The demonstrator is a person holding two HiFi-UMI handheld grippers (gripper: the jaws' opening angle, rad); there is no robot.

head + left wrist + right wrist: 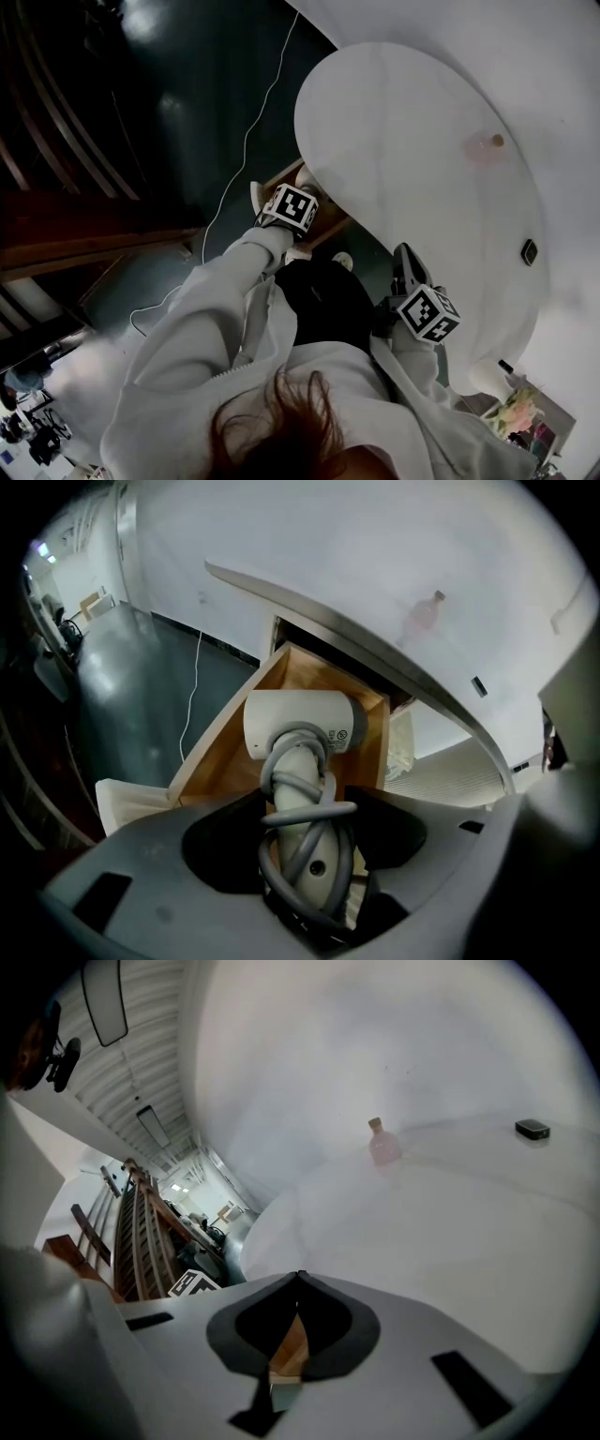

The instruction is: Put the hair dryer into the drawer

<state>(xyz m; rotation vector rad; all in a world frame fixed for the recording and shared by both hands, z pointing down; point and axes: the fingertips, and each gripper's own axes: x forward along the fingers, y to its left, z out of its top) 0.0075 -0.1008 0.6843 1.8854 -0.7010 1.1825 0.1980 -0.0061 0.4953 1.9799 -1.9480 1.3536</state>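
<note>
The left gripper (pixel 307 803) is clamped on the handle of the hair dryer (pixel 298 724), its jaws standing well apart with the handle and the grey cord (pixel 309 810) wound round it pressed between them. The dryer's white barrel points away from the gripper and sits over the inside of the open wooden drawer (pixel 230 726); whether it touches the drawer's bottom cannot be told. The drawer is pulled out from under the edge of the white oval table (pixel 403 141), with its pale front panel nearest the gripper. The right gripper (pixel 298 1277) is closed, its jaw tips meeting with nothing between them, and it is held near the table's rim, to the right of the drawer in the head view. Farther off on the tabletop stand a small pink bottle (pixel 382 1145) and a small dark flat object (pixel 532 1129), well apart. A thin white cable (pixel 246 141) trails over the dark floor beyond the drawer.
</note>
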